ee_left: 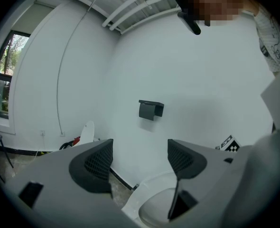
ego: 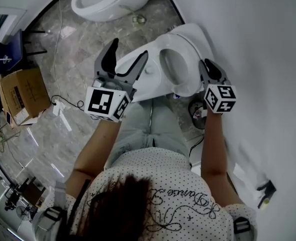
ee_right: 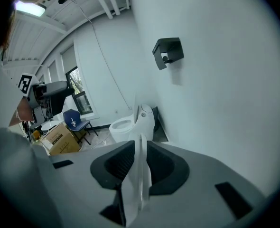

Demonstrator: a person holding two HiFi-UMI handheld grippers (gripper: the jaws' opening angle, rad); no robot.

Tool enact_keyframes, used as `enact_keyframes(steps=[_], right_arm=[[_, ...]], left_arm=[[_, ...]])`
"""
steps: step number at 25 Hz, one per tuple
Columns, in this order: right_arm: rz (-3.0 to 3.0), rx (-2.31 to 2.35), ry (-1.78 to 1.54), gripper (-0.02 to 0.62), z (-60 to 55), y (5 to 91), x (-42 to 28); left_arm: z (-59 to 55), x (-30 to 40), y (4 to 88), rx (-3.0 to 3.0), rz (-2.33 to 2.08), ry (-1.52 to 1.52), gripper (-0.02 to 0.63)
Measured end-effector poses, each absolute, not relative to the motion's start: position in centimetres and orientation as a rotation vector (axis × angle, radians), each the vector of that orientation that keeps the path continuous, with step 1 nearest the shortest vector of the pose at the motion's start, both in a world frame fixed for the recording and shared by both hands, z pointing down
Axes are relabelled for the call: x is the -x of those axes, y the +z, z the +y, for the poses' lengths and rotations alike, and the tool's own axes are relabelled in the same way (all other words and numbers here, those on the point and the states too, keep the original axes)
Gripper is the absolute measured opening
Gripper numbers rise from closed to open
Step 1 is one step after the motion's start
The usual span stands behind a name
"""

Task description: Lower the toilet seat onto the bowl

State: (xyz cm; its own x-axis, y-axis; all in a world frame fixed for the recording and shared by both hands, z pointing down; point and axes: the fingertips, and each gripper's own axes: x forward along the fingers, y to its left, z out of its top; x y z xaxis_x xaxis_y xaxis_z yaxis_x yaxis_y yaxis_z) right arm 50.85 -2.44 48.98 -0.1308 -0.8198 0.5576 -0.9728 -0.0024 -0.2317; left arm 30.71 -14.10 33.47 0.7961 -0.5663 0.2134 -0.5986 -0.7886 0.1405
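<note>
The white toilet (ego: 140, 82) stands in front of me, against the wall on the right. Its seat (ego: 180, 67) is raised and tilted, with the oval ring facing left. My right gripper (ego: 206, 68) is at the seat's far edge by the wall. In the right gripper view my right gripper (ee_right: 139, 148) is shut on the seat's thin white edge (ee_right: 141, 179), which stands upright between the pads. My left gripper (ego: 127, 54) hovers open over the bowl's left side with nothing in it. The left gripper view shows my left gripper (ee_left: 140, 163) above the bowl rim (ee_left: 147, 205).
A second toilet (ego: 105, 1) stands further along the wall. A cardboard box (ego: 20, 92) and a blue chair (ego: 2, 54) are at the left on the marble floor, with cables near them. A black paper holder (ee_left: 150, 109) hangs on the white wall.
</note>
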Motion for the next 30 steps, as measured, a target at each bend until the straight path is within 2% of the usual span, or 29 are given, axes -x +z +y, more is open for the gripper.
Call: enact_keyframes(steps=[30], right_arm=[[-2.115, -1.639, 0.895, 0.095, -3.3, 49.4, -49.0]], left_arm=[[-14.1, -27.9, 34.1, -2.761, -1.004, 0.261, 0.344]])
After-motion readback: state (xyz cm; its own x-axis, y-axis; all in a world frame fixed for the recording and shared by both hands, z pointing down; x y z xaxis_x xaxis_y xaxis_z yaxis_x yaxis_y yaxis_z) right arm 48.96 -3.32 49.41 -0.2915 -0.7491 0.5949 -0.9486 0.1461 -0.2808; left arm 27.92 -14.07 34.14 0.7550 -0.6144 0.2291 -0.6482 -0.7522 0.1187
